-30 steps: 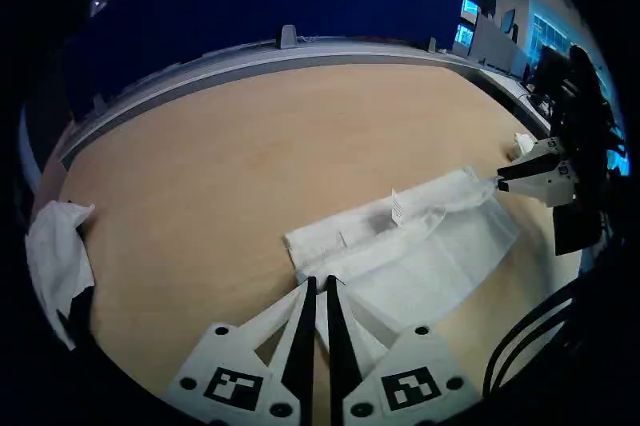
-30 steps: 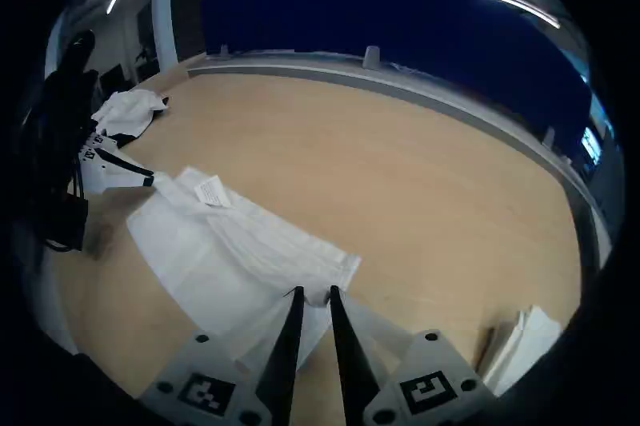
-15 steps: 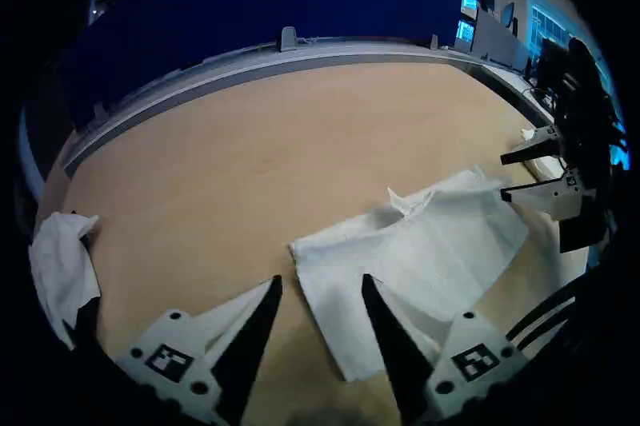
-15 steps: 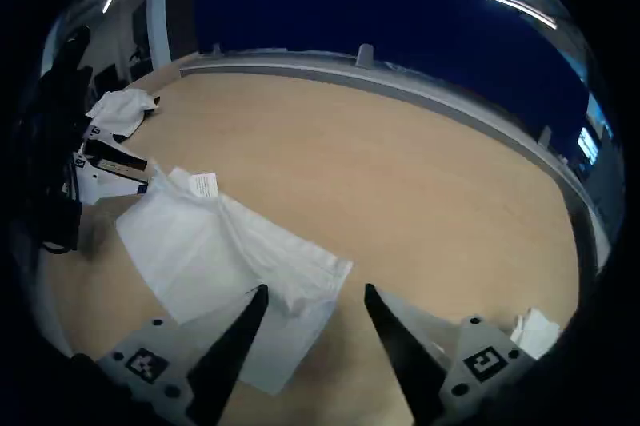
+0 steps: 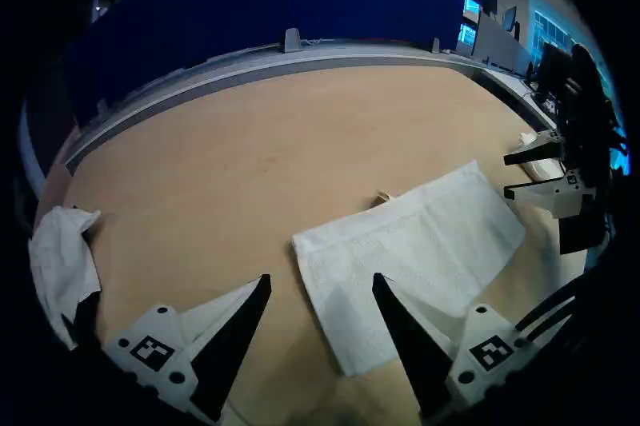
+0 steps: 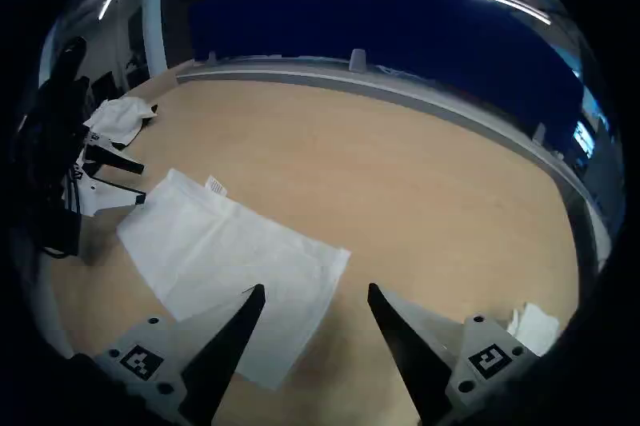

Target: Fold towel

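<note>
Left gripper (image 5: 319,278) jaws wide apart, right gripper (image 6: 315,287) the same, both empty, towel (image 5: 416,242) lying flat

No legible text or labels

The towel (image 5: 416,254) is plain white on a pale tan wood-grain table (image 5: 264,146), the partition (image 5: 264,2) behind is deep blue, and the left gripper (image 5: 320,278) is white with black fingers (image 5: 232,330) and black-and-white square markers (image 5: 152,344).

Low opposing views — towel (image 5: 408,258) shared between
</note>
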### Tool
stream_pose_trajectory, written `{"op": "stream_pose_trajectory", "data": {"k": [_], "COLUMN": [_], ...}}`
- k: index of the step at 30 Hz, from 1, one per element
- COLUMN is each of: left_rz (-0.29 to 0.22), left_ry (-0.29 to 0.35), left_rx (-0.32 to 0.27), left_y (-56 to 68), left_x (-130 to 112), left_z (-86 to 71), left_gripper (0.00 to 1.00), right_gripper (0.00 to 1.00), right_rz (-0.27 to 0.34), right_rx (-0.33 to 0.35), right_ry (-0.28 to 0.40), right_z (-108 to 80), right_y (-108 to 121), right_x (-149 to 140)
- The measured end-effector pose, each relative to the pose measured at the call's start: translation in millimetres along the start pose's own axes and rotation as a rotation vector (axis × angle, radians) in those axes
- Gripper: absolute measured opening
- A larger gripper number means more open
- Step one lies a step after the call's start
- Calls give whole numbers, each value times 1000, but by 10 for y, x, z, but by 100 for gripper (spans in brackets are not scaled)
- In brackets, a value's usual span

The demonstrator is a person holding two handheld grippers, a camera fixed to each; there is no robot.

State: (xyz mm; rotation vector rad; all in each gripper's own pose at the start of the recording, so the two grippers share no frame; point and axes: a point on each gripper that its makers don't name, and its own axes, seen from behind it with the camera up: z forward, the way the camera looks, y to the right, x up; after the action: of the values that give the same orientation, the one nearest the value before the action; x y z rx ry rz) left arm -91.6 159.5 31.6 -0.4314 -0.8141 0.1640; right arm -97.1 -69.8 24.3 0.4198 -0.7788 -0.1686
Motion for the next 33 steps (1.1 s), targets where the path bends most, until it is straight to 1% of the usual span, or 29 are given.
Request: {"op": "stream_pose_trajectory", "data": {"k": [9,15,21,27,33], "left_rz": [-13,-24,-33,-54,-83], "left_ry": [5,3,1,6,19], "left_rx": [8,20,29,45,68], "left_y": [21,23,31,7,-28], "left_x": [-94,-238,-371,-418,-460], "left_z": [-165,-278,-382,-459,-595], "left_gripper": [94,94,94,94,94], "right_gripper": [100,100,100,100,100], "right_rz": [15,30,27,8,-39], "right_rx": [-7,-6,-7,5,28], "right_ry": [7,8,7,-6,-29], "right_z": [-171,-287,-400,-426,-420], "right_y": [-44,-105,-142,-163,-192], "right_x": [-90,-183,-264,-324,-374]}}
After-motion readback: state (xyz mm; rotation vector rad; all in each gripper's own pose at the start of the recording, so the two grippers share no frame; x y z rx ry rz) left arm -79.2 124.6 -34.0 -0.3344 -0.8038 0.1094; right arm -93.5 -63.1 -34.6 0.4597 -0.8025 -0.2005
